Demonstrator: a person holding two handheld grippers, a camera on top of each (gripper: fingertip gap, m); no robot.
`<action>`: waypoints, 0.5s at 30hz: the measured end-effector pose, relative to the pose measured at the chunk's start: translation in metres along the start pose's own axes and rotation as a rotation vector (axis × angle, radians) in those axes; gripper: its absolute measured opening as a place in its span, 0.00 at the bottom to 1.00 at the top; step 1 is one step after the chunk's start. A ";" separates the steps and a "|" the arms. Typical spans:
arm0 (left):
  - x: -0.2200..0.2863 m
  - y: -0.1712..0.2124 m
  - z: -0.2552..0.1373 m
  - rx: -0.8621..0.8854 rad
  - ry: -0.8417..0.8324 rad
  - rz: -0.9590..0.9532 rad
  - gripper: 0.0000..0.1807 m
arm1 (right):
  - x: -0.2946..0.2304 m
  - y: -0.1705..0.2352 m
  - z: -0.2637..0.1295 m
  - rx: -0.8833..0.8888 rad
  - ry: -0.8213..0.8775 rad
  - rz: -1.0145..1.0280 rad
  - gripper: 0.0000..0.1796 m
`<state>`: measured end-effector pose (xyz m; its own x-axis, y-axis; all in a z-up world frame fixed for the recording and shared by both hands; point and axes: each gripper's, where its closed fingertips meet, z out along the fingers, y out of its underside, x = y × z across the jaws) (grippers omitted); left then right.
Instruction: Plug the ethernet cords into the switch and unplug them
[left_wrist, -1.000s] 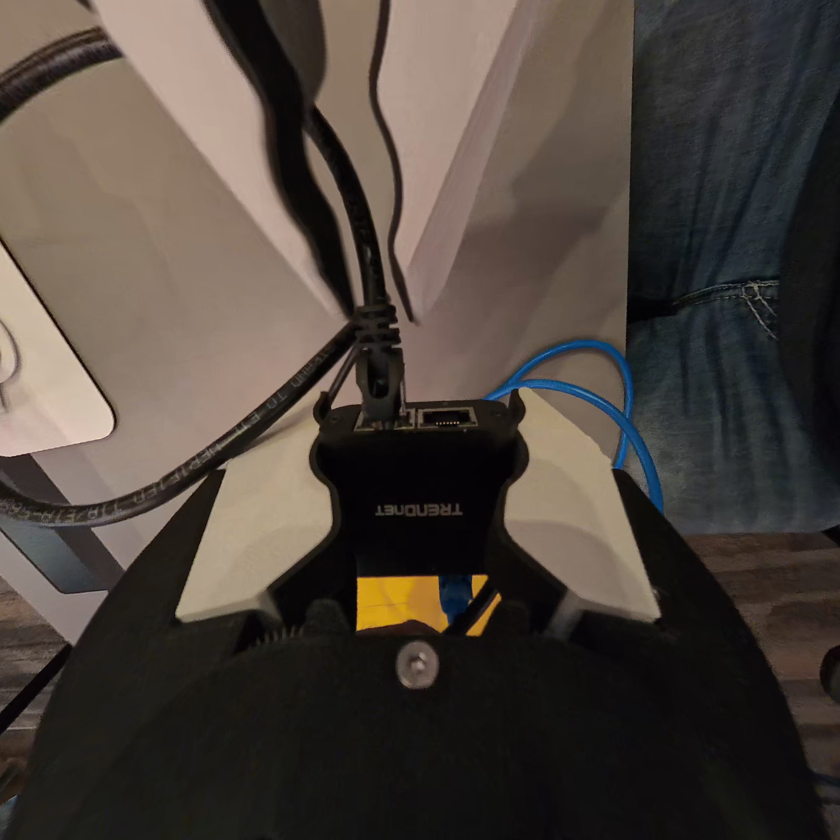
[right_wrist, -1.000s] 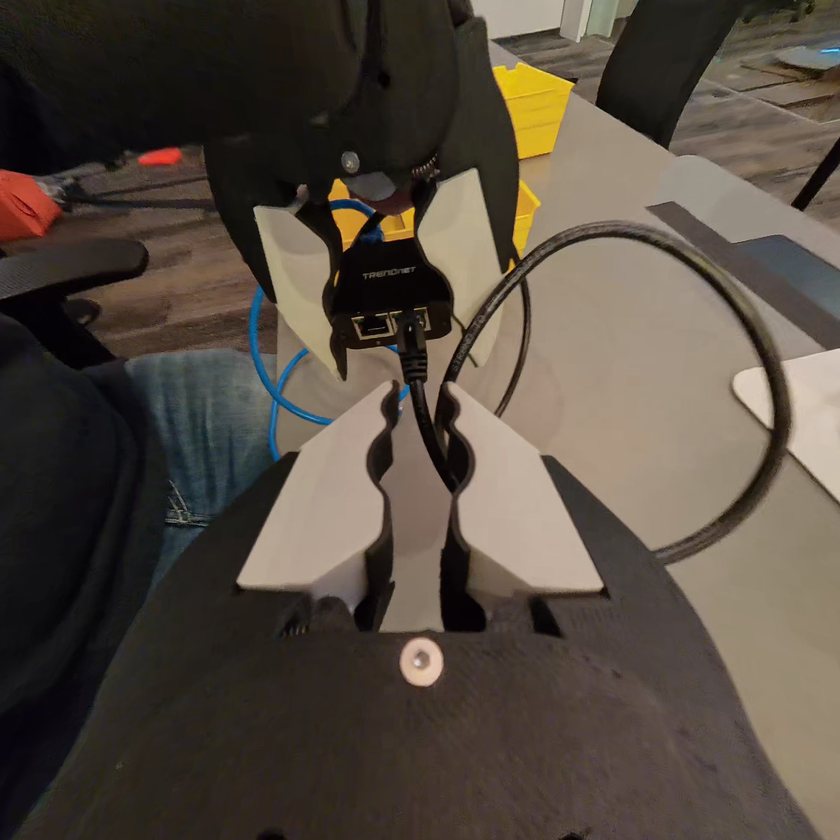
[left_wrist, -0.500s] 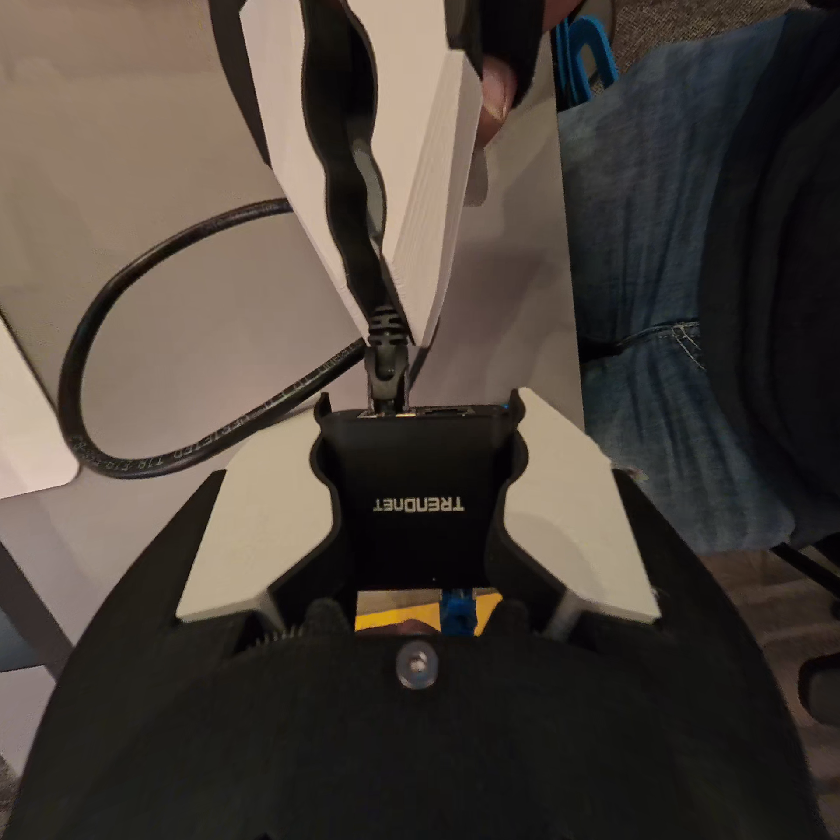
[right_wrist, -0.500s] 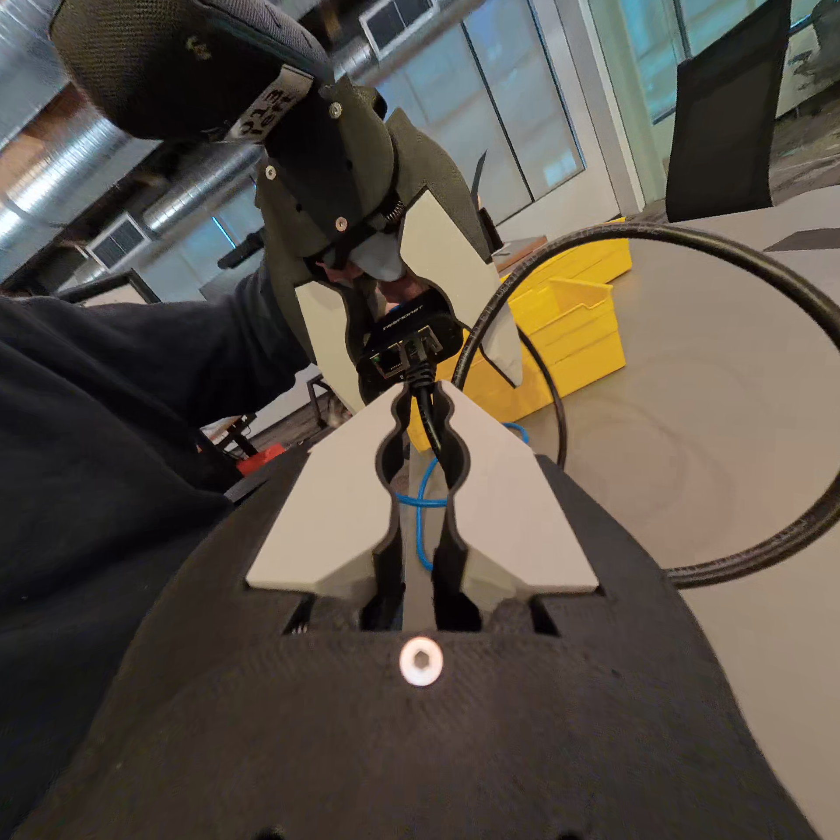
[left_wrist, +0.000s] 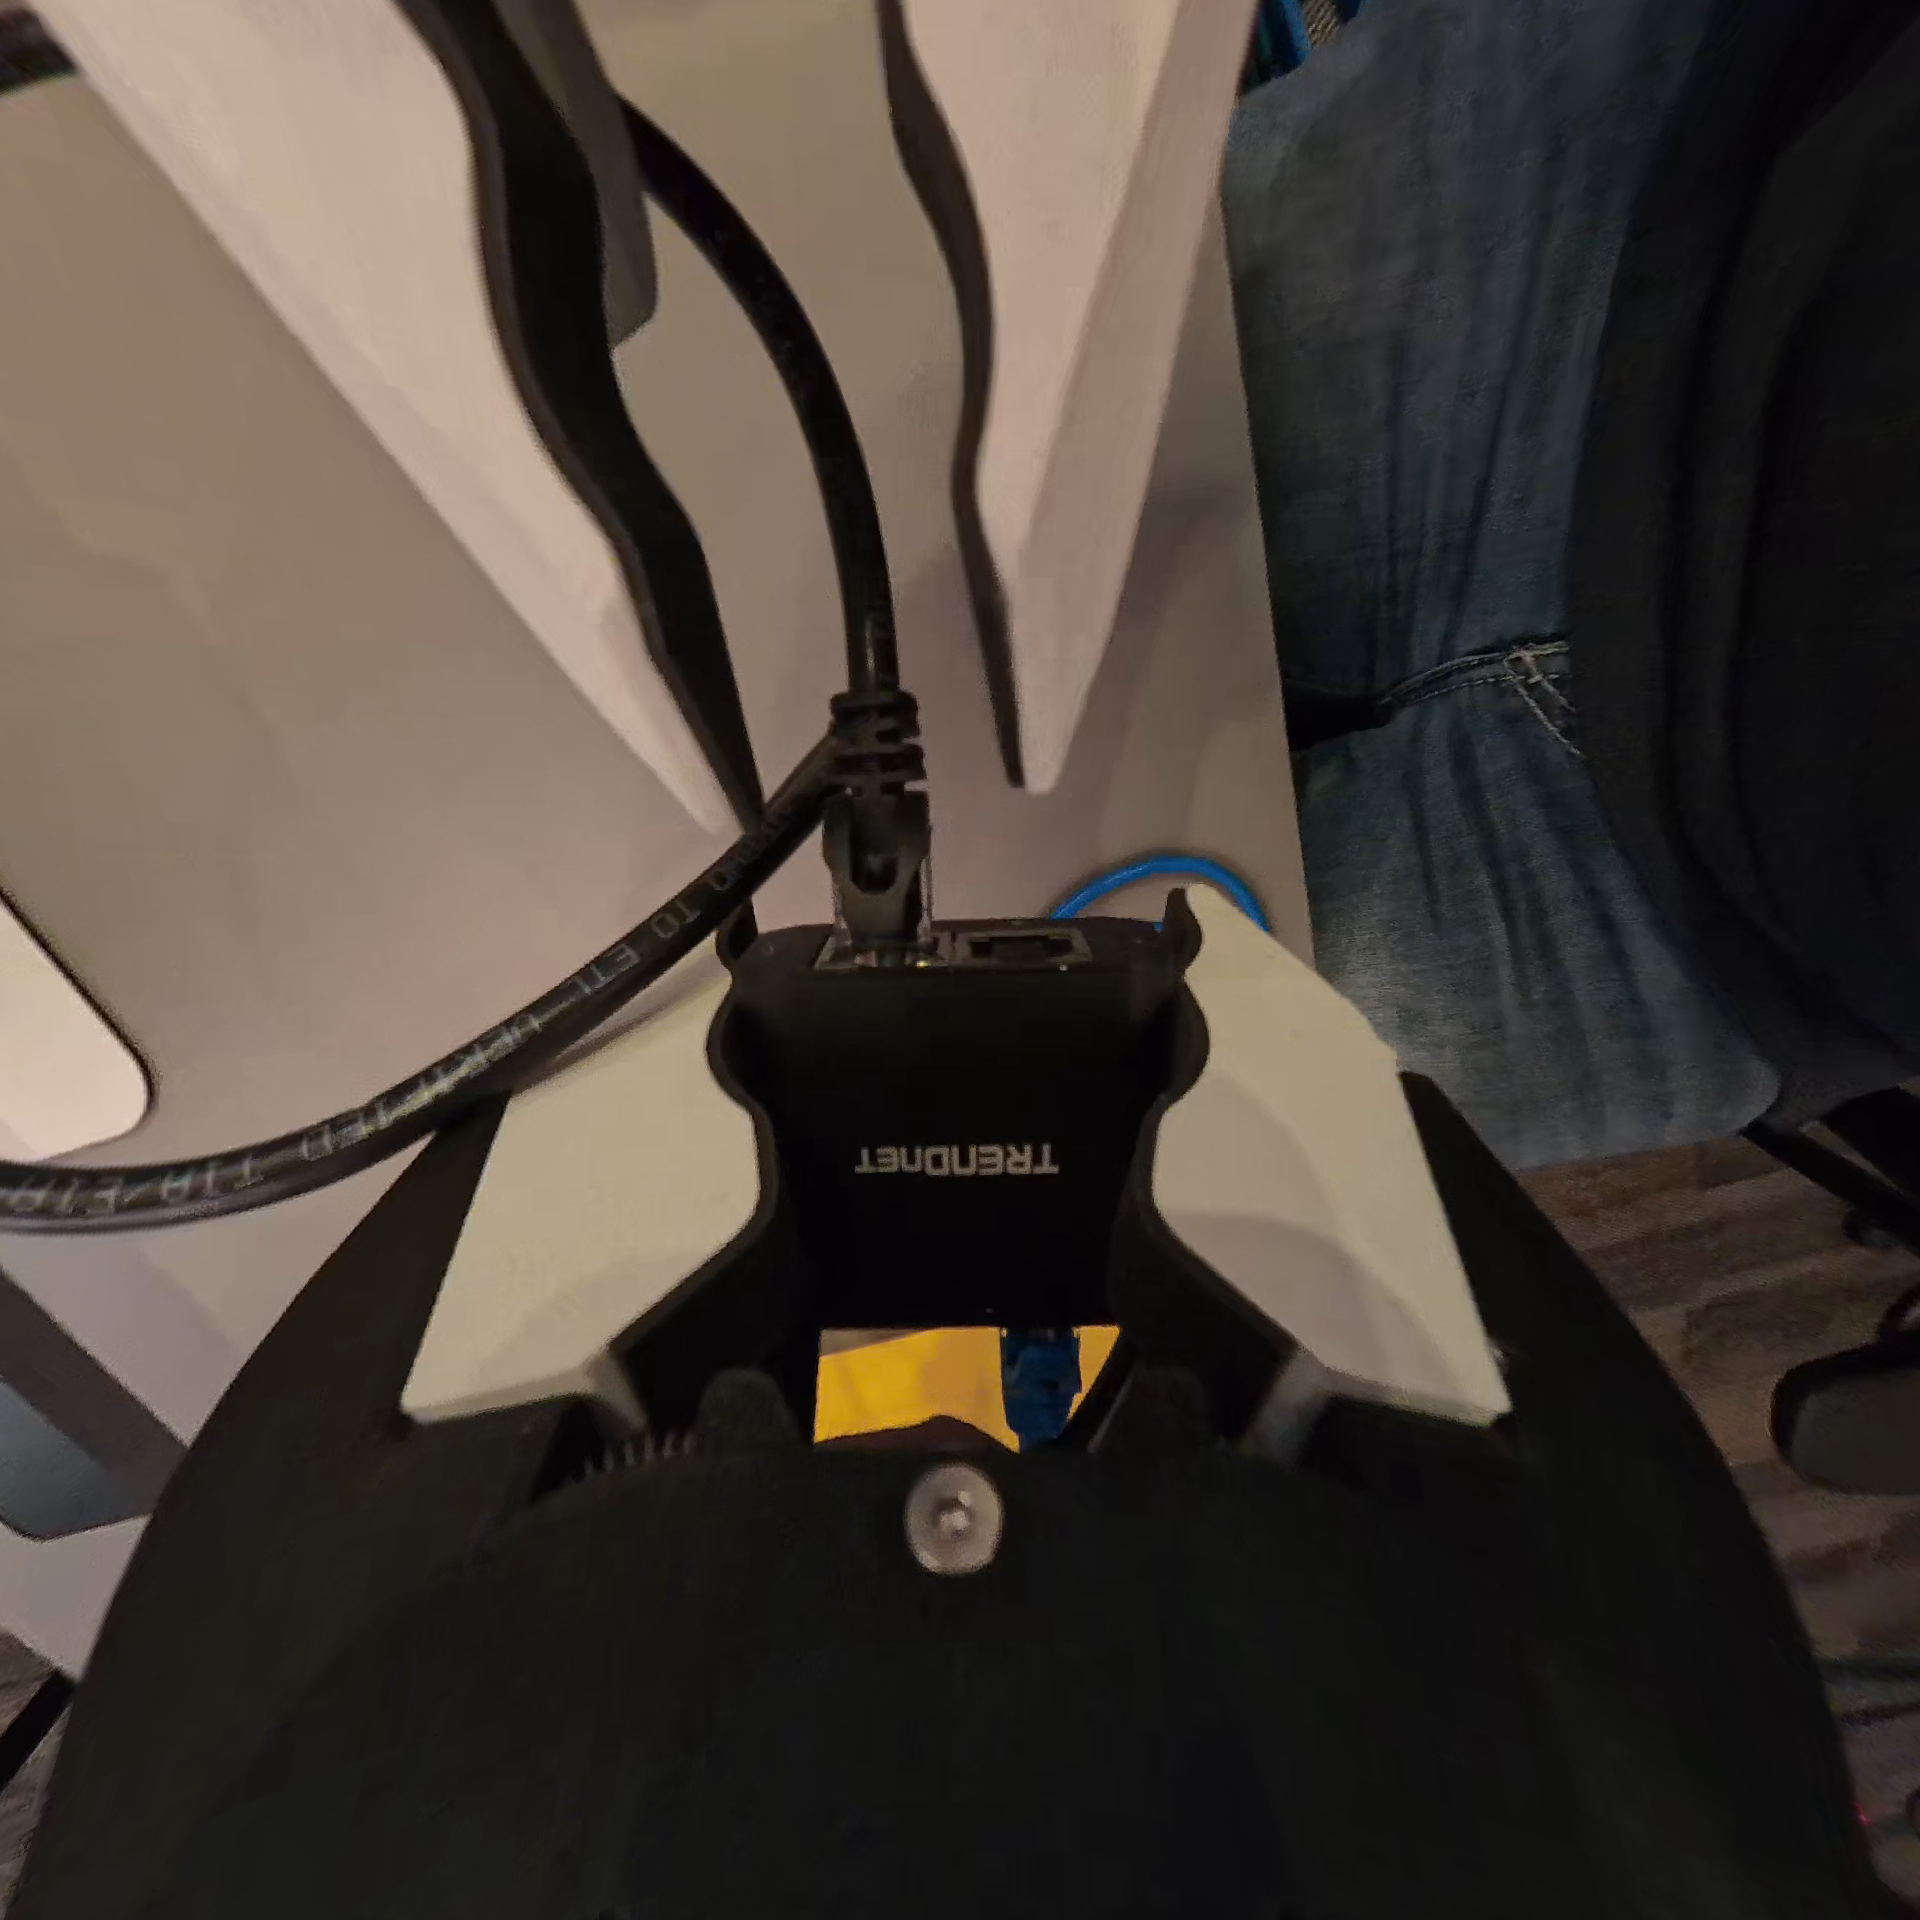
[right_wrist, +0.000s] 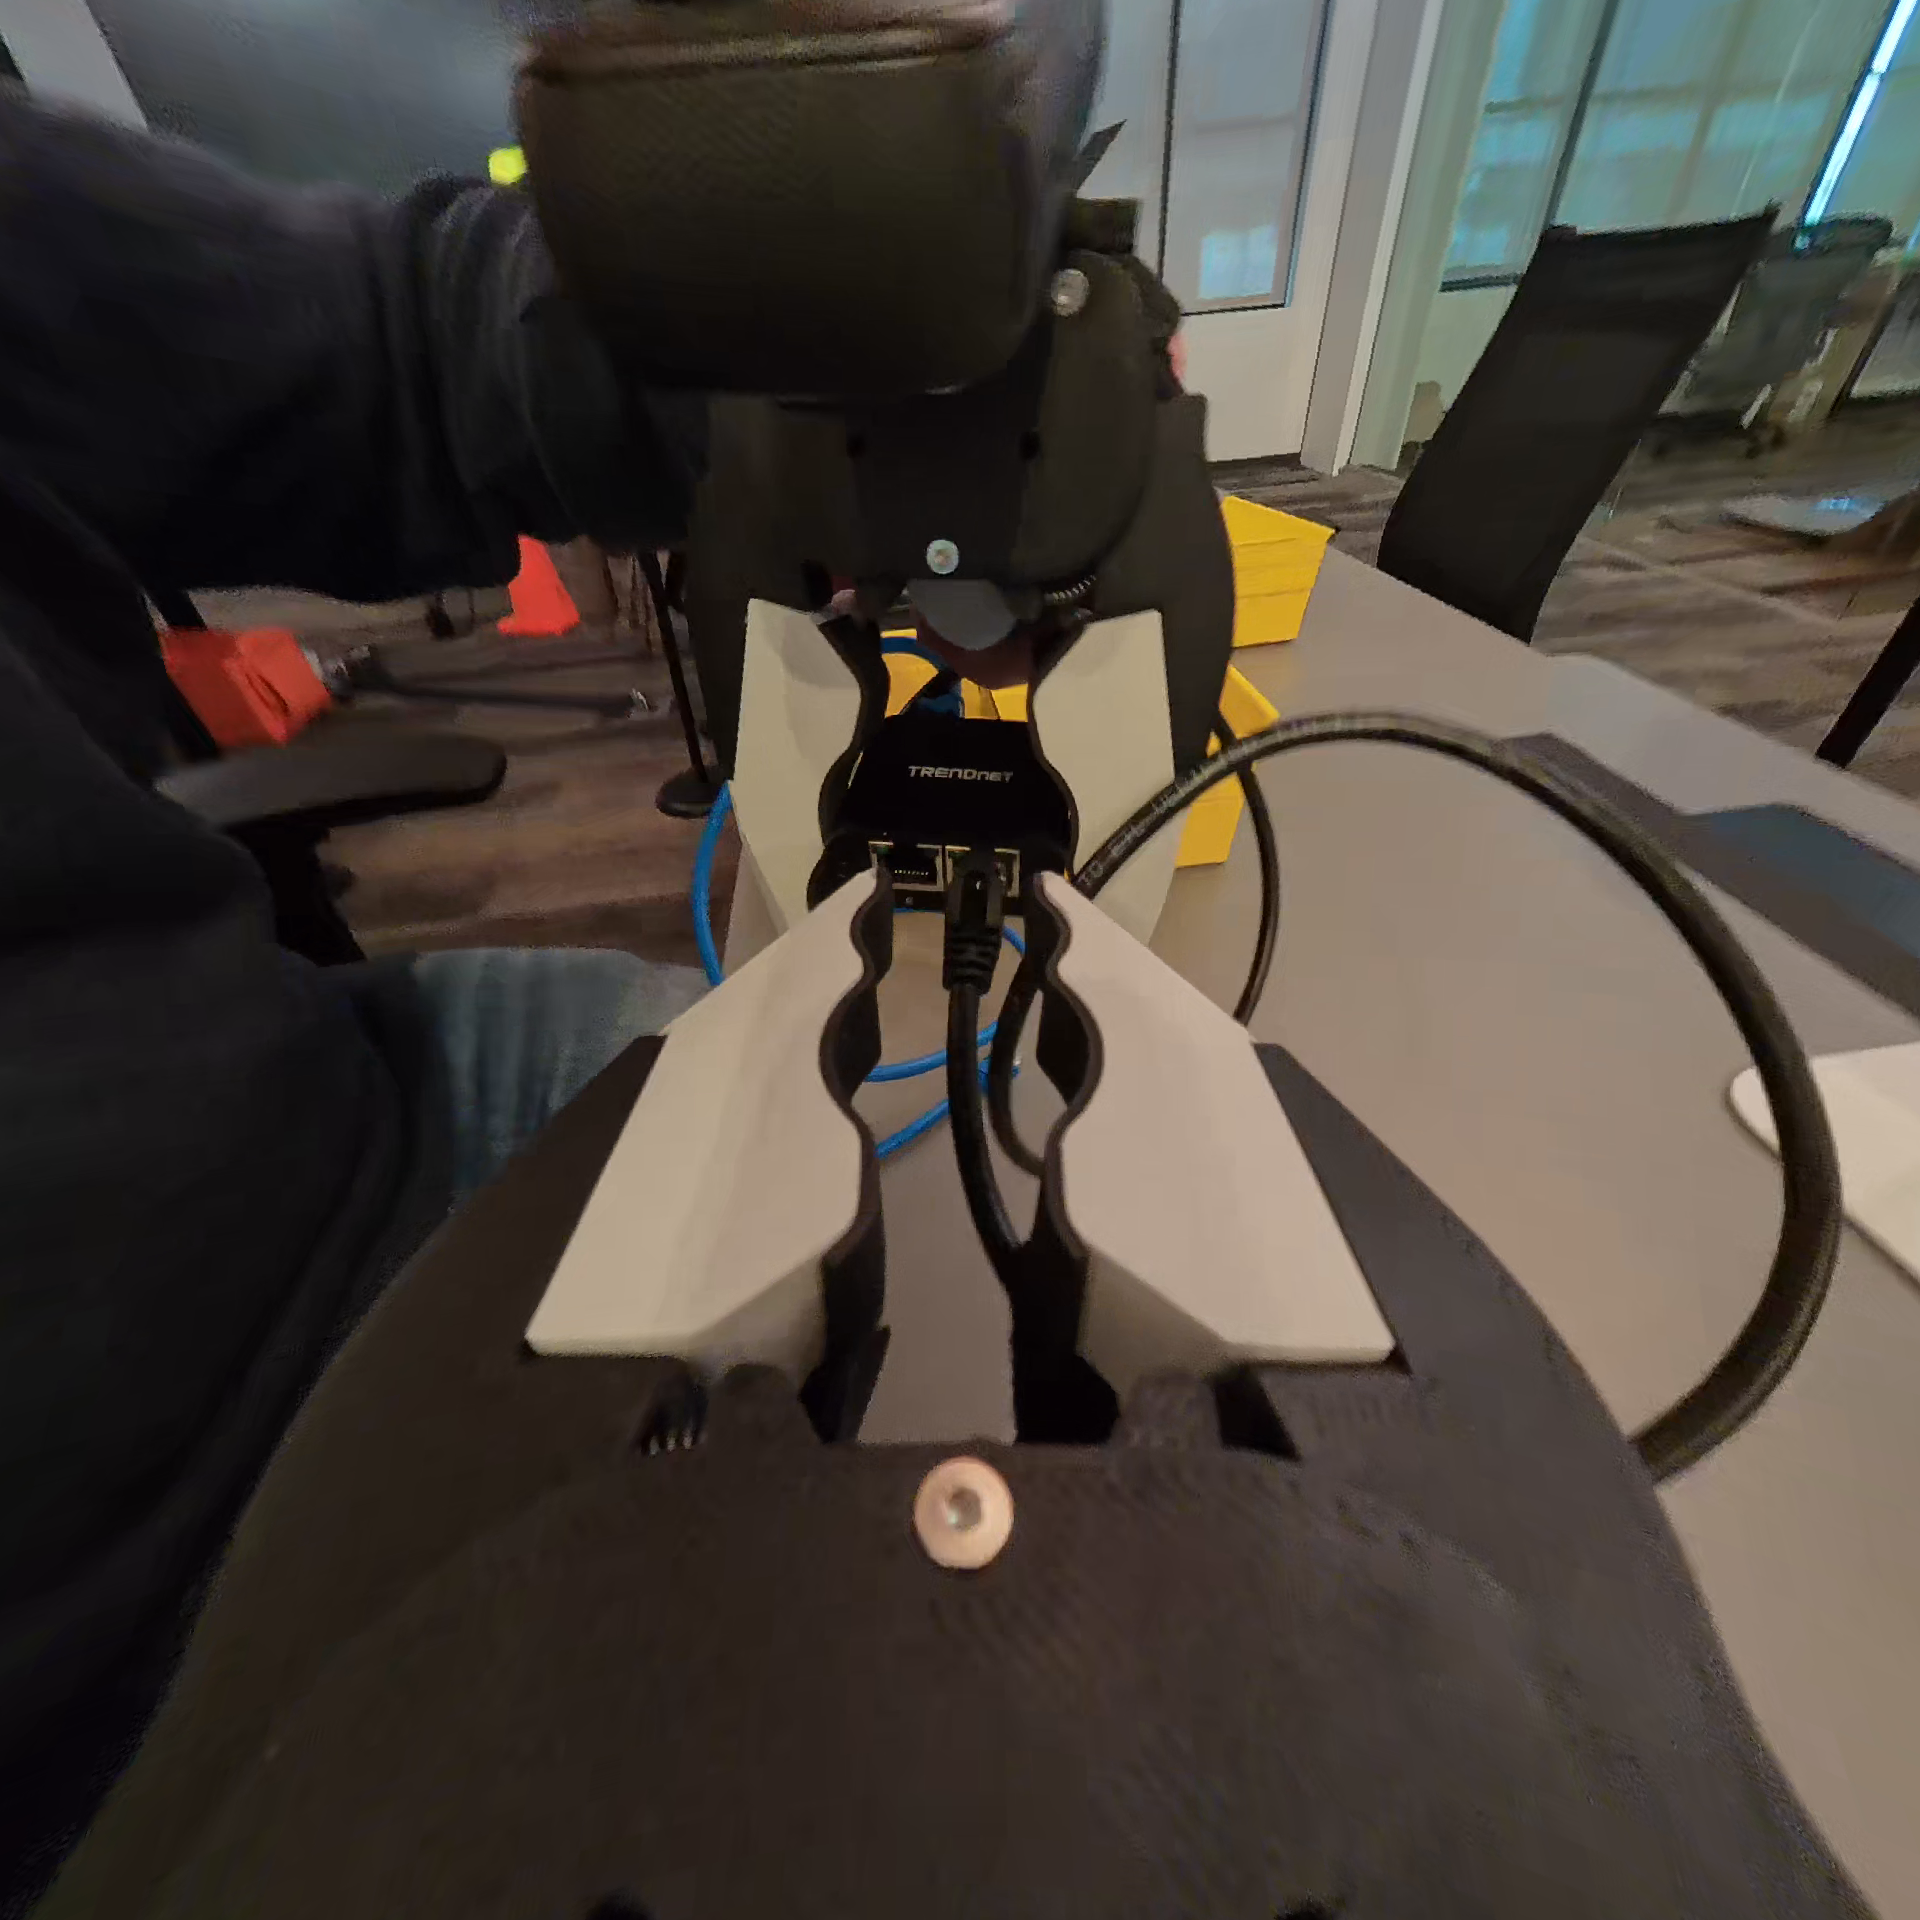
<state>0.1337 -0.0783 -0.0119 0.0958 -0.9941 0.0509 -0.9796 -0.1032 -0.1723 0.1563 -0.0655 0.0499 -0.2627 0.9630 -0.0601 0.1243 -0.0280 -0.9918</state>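
The switch (left_wrist: 951, 1122) is one small black box, clenched by its sides between the two white fingers of my left gripper (left_wrist: 954, 940) and held up in the air off the edge of the table (right_wrist: 1455, 987), ports facing my other hand. Going by size: one grey table, with one pale mat (right_wrist: 1860, 1153) at its right edge; one dark chair (right_wrist: 1558, 457) beyond the far side, on a wood-look floor with tall windows behind; two yellow bins (right_wrist: 1262, 571) on the table behind the switch. I count two cords. The black ethernet cord (right_wrist: 1704, 987) makes one big loop over the tabletop, and its plug (left_wrist: 876, 831) sits in the left of the two front ports as my left camera sees it; the port beside it is empty. The blue cord (right_wrist: 712, 883) hangs coiled under the switch, and its plug (left_wrist: 1042, 1382) enters the switch's back end. My right gripper (right_wrist: 961, 894) has its fingers parted, released, straddling the black cord just behind the plug without pinching it. My legs in blue jeans (left_wrist: 1507, 623) are under the table edge, and something orange (right_wrist: 249, 681) lies on the floor to the left.
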 end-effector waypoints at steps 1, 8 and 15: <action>0.001 -0.002 -0.001 0.007 0.010 -0.003 0.41 | -0.002 -0.003 0.001 0.005 -0.010 -0.036 0.13; 0.007 -0.011 -0.006 0.030 0.088 -0.022 0.41 | -0.007 -0.006 0.007 0.019 -0.034 -0.217 0.10; 0.009 -0.012 -0.013 0.040 0.137 -0.032 0.41 | 0.000 -0.004 0.007 -0.115 0.097 -0.483 0.12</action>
<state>0.1444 -0.0854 0.0036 0.0990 -0.9767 0.1904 -0.9684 -0.1386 -0.2075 0.1493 -0.0670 0.0528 -0.2267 0.8791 0.4192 0.1161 0.4517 -0.8846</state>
